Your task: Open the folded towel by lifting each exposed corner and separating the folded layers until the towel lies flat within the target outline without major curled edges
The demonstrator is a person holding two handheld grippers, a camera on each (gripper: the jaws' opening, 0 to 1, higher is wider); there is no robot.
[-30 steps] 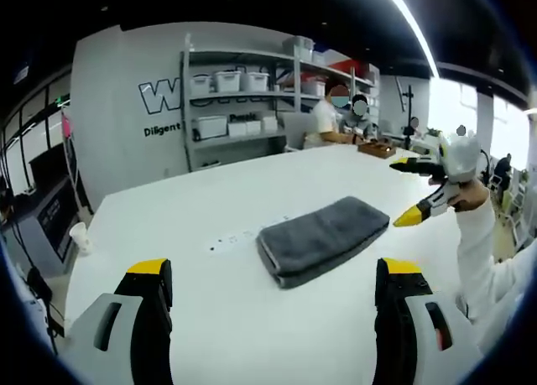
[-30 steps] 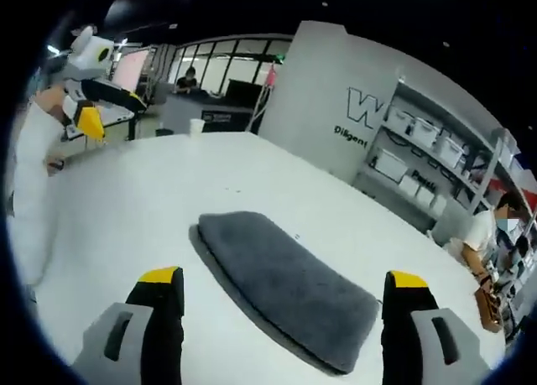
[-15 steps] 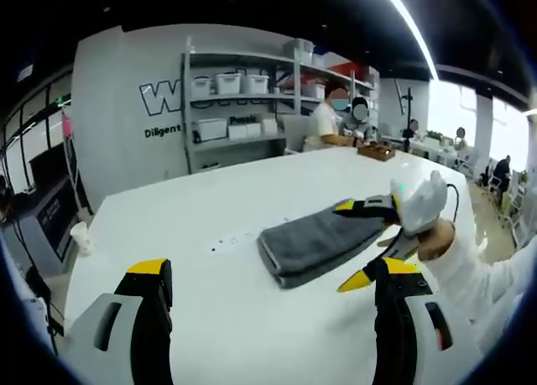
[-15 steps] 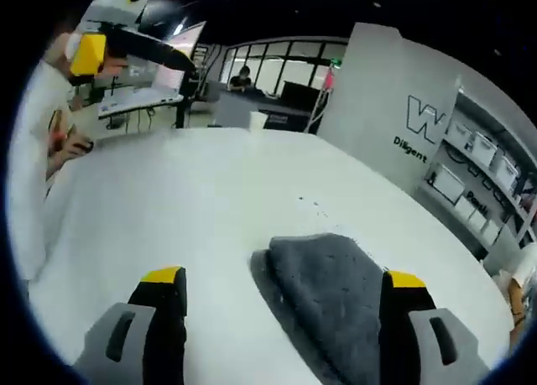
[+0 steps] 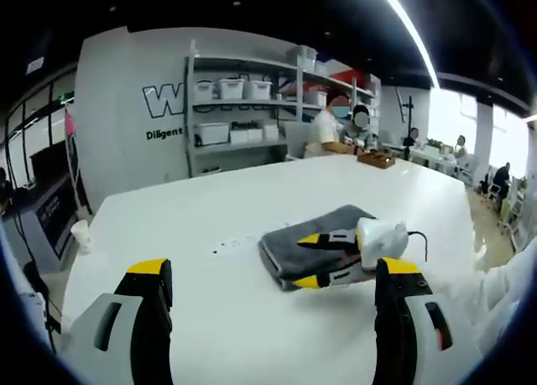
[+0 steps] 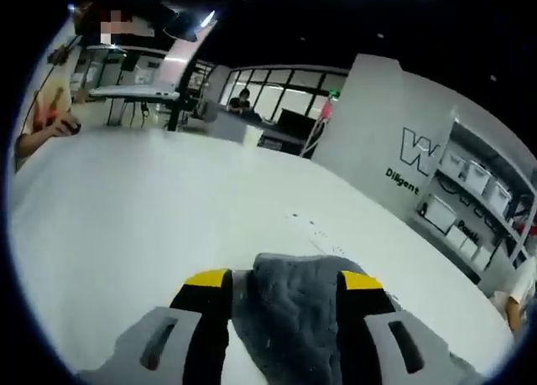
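Grey towel (image 5: 315, 234), fully folded, on the white counter (image 5: 210, 200). Right tongs (image 6: 281, 278) straddle its near end, partly closed, not yet pinching; left tongs (image 5: 273, 267) hover spread nearby. Unfolding not begun, by appearance.

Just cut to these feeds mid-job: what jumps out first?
The folded grey towel lying on the big white table draws the eye. The right gripper has its yellow-tipped jaws straddling the towel's near end, still apart rather than closed on it. In the left gripper view, the left gripper hangs open, short of the towel, with white storage shelves and seated people beyond the table.
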